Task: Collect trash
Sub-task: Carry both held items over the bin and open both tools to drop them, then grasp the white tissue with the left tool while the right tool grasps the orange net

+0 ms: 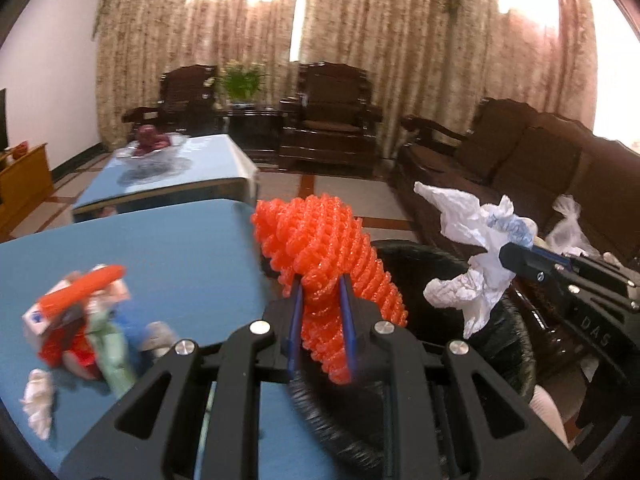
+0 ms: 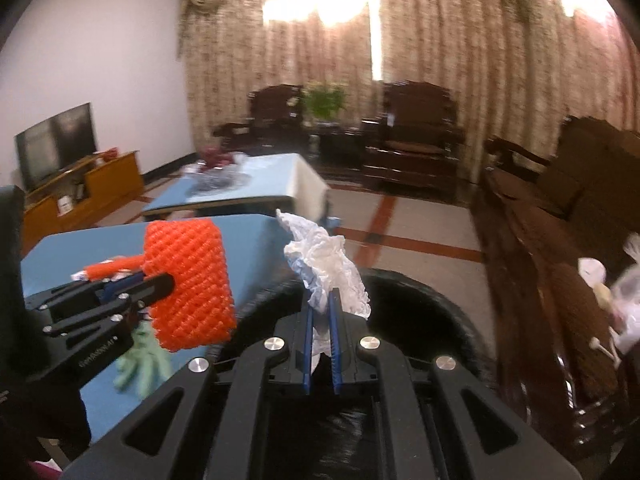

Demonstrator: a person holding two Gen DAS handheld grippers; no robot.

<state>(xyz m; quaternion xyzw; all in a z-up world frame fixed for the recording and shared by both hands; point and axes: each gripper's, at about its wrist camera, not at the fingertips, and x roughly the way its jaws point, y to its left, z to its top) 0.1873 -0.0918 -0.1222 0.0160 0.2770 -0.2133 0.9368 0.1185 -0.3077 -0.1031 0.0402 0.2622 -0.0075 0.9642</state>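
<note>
My left gripper [image 1: 322, 286] is shut on an orange foam fruit net [image 1: 320, 248], held over the near rim of a bin lined with a black bag [image 1: 496, 344]. In the right wrist view the same orange net [image 2: 188, 284] hangs at the left gripper [image 2: 170, 280]. My right gripper [image 2: 322, 300] is shut on crumpled white tissue paper [image 2: 328, 264], also above the black-lined bin [image 2: 424, 312]. From the left wrist camera, that tissue [image 1: 476, 256] sticks out of the right gripper [image 1: 506, 256]. More trash [image 1: 80, 312] lies on the blue table [image 1: 168, 248]: wrappers, an orange piece, white tissue.
A second blue table [image 1: 192, 164] with a glass dish stands beyond. Dark wooden armchairs [image 1: 332, 120] line the curtain wall and a dark sofa [image 1: 532, 168] with plastic bags runs along the right. A TV [image 2: 56, 140] sits on a wooden cabinet at left.
</note>
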